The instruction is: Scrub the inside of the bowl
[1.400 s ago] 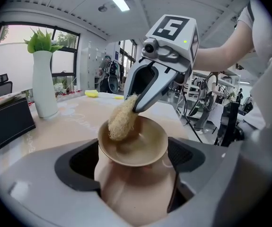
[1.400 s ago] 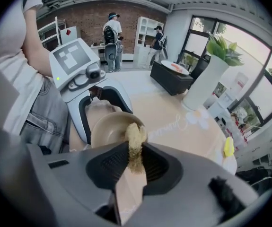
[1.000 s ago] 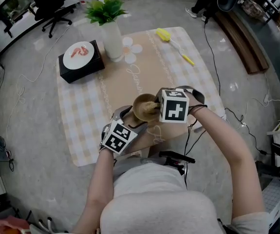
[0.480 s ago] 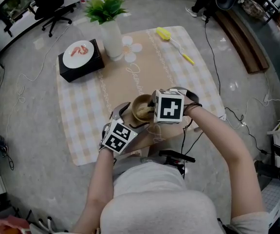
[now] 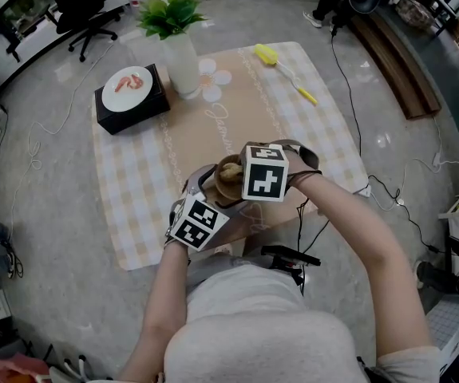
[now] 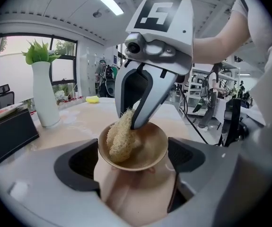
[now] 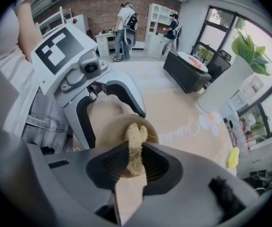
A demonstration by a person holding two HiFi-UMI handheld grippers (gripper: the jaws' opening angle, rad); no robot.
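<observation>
A small tan bowl (image 6: 143, 152) sits between the wide-set jaws of my left gripper (image 6: 133, 149), its rim touching both pads. My right gripper (image 6: 135, 121) reaches down into it from above, shut on a pale loofah sponge (image 6: 119, 141) pressed against the bowl's inner wall. In the right gripper view the sponge (image 7: 136, 143) is pinched between the pads of the right gripper (image 7: 136, 159), with the bowl (image 7: 111, 126) just beyond. In the head view the right gripper's marker cube (image 5: 265, 172) covers much of the bowl (image 5: 221, 186); the left gripper (image 5: 213, 194) is at its near left.
The checked cloth (image 5: 133, 182) covers a low table whose front edge is close to me. At the back stand a white vase with a green plant (image 5: 183, 58), a black box with a white plate (image 5: 131, 94) and a yellow brush (image 5: 281, 66). Cables lie on the floor.
My right gripper has slid left with the sponge across the bowl. The bowl now sits closer in between the left gripper's jaws. The left gripper has barely moved.
</observation>
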